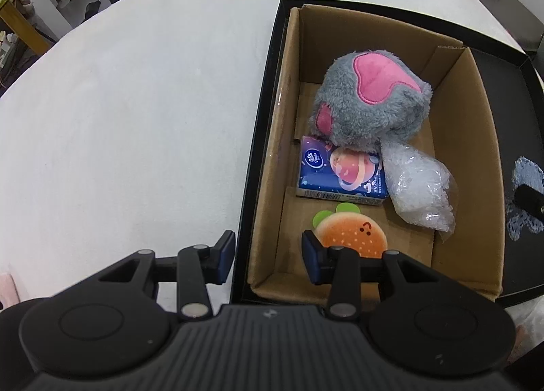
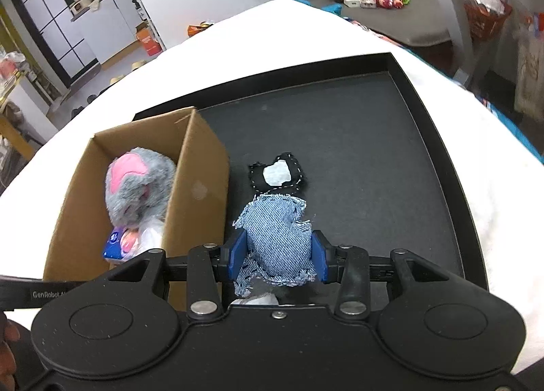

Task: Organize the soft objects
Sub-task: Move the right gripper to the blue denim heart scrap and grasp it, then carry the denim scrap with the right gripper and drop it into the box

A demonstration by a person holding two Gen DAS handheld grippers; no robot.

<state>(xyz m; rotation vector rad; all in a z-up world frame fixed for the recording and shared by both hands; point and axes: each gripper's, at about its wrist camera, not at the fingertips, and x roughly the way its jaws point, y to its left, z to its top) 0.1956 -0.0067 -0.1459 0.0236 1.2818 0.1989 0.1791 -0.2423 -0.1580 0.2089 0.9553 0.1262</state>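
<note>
Gripping the denim patch [image 2: 277,241] between the two blue pads of my right gripper [image 2: 278,253], I am working on the pick-up step for this piece: the pads are pressing on its two sides, with the jaws about half closed around the cloth. I cannot tell from the views whether it is already clear of the floor of the black tray [image 2: 374,153]. A small black-and-white fabric piece [image 2: 277,173] is lying on the tray just beyond it, touching or nearly touching its far edge. The cardboard box [image 2: 204,170] is standing in the same tray, just beside the patch on the left, and it is already holding the grey and pink plush toy [image 1: 370,99], the tissue pack [image 1: 341,170], a clear plastic bag [image 1: 420,187] and the burger-shaped pad [image 1: 352,234]. My left gripper [image 1: 268,255] is hovering over the near wall of the box, jaws partly open and holding nothing. I am judging that the next move needs me to bring the patch over the box wall and open the jaws above a free place.
</note>
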